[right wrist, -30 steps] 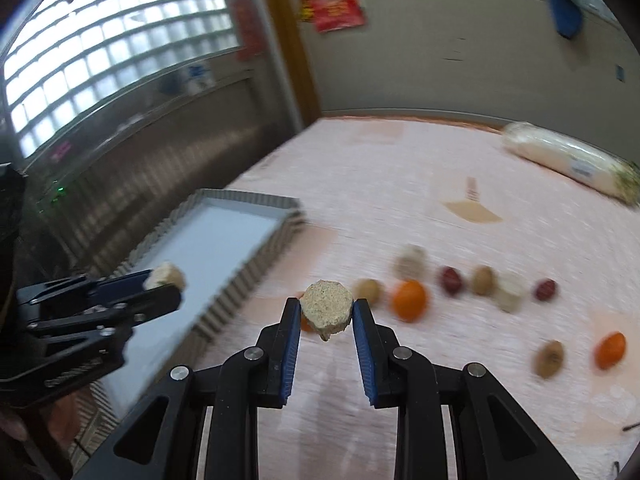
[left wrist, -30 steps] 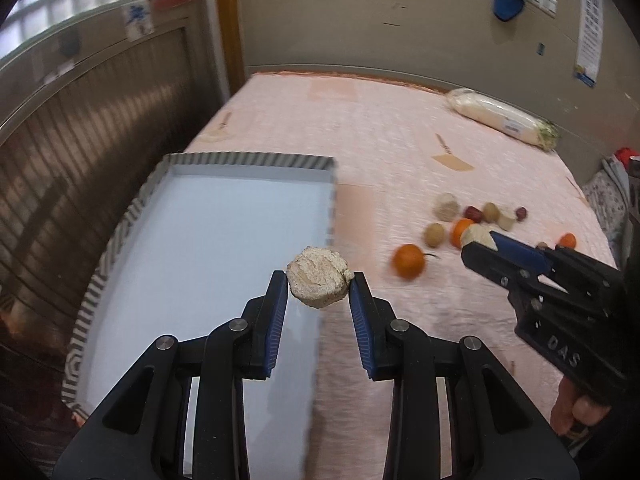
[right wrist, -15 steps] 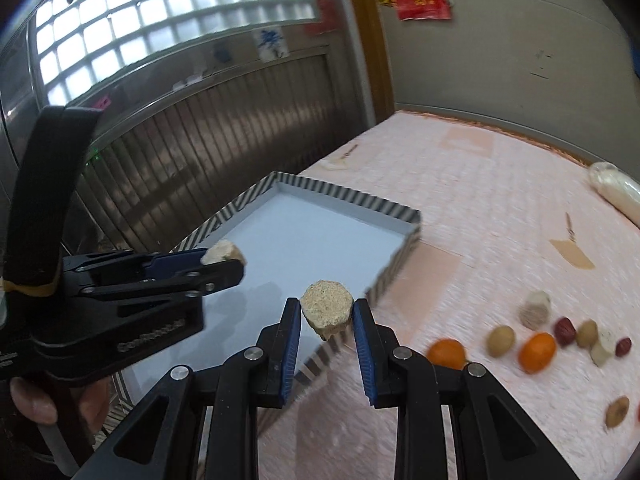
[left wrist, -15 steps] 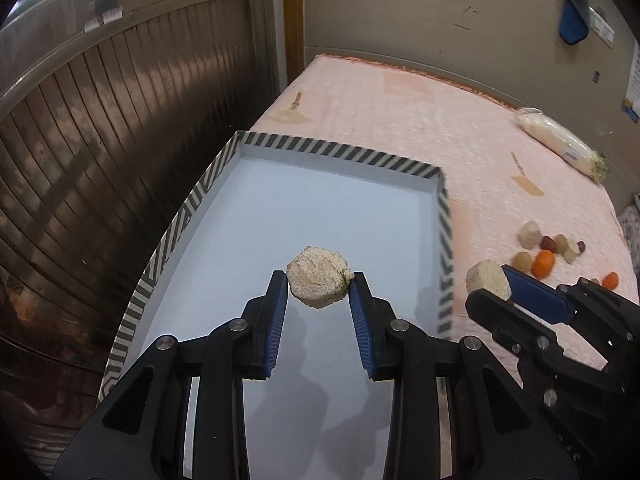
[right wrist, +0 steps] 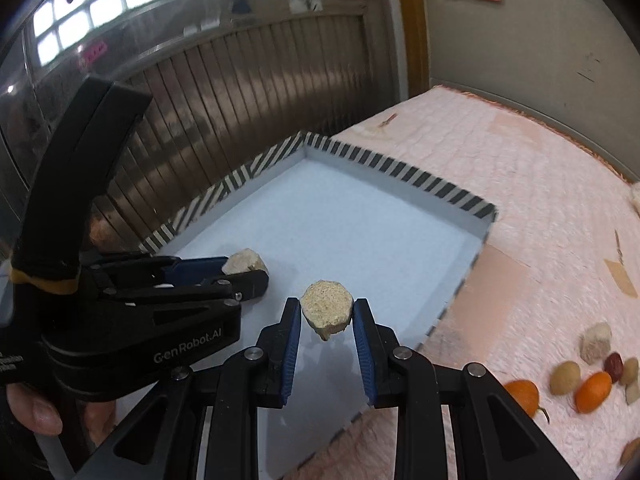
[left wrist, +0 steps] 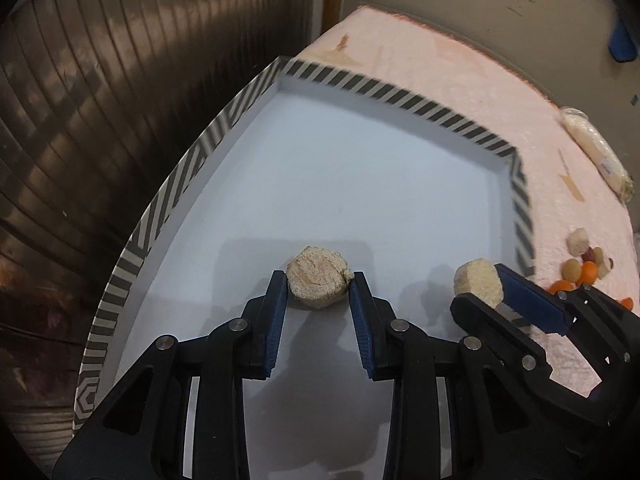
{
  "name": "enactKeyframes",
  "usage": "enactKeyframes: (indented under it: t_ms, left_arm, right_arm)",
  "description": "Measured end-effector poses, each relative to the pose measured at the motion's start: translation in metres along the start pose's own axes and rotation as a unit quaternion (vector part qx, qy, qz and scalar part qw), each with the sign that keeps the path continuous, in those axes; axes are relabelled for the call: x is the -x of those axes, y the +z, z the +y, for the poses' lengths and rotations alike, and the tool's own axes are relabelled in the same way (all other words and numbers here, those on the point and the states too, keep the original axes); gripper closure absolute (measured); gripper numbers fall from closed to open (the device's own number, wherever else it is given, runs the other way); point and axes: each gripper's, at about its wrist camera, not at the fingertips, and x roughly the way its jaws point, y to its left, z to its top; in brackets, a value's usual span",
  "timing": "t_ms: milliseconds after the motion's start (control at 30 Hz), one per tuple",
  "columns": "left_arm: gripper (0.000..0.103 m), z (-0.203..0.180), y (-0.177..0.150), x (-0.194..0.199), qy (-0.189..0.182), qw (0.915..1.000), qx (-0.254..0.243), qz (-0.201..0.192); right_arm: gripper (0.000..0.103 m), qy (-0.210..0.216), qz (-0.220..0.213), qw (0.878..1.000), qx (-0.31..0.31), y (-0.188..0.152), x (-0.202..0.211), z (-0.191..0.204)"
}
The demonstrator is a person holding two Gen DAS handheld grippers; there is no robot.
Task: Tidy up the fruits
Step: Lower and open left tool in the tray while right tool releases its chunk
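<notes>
My left gripper (left wrist: 319, 286) is shut on a beige rough fruit chunk (left wrist: 318, 278) and holds it low over the white floor of the striped-rimmed tray (left wrist: 384, 94). My right gripper (right wrist: 327, 314) is shut on a second beige chunk (right wrist: 326, 310) above the tray's near right part (right wrist: 404, 170). The right gripper also shows in the left wrist view (left wrist: 486, 286) with its chunk (left wrist: 478, 286), to the right of the left one. The left gripper shows in the right wrist view (right wrist: 244, 266) with its chunk (right wrist: 244, 260).
Loose fruits lie on the pink cloth right of the tray: oranges (right wrist: 594, 390), a red date (right wrist: 614, 364), tan pieces (right wrist: 564, 378), also in the left wrist view (left wrist: 584, 264). A bagged white item (left wrist: 596, 150) lies far right. A ribbed metal wall (left wrist: 100, 100) runs along the left.
Both grippers have moved left from the fruit pile to over the tray, each carrying its chunk. The left one has come lower toward the tray floor.
</notes>
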Motion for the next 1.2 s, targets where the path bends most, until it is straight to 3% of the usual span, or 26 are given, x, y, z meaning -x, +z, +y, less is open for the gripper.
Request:
enactKeyframes:
  t_ms: [133,267,400,500,600,733,933,1200]
  left_arm:
    - [0.072,0.001,0.001,-0.001,-0.003,1.0000,-0.002,-0.003]
    - [0.060,0.003,0.001,-0.001,-0.012,0.9999,-0.003,-0.003]
    - [0.060,0.002,0.001,0.006,-0.016,0.9998,0.002,-0.011]
    - [0.055,0.002,0.000,0.017,-0.019,0.9995,0.008,-0.023]
    - [0.046,-0.002,-0.004,0.030,-0.021,0.9989,0.006,-0.040]
    - [0.046,-0.018,-0.011,0.052,-0.029,0.9971,-0.002,-0.071]
    - [0.046,-0.066,-0.026,0.074,-0.045,0.9929,-0.043,-0.102]
    - [0.046,-0.122,-0.041,0.071,-0.088,0.9890,-0.086,-0.082]
  right_arm:
    - [0.077,-0.005,0.015,1.000,0.006,0.001,-0.015,0.000]
    - [0.077,-0.010,0.025,0.999,0.027,0.001,-0.025,0.006]
    - [0.076,0.002,0.028,0.999,0.030,-0.002,-0.024,0.008]
    - [0.066,0.007,0.015,1.000,0.023,-0.006,-0.009,0.005]
    - [0.065,0.008,0.000,1.000,0.009,-0.010,0.006,0.000]
    - [0.065,0.009,-0.029,0.999,-0.017,-0.021,0.037,-0.014]
    - [0.065,-0.035,-0.058,0.997,-0.045,-0.046,0.083,-0.045]
    - [0.064,-0.090,-0.072,0.988,-0.103,-0.091,0.130,-0.099]
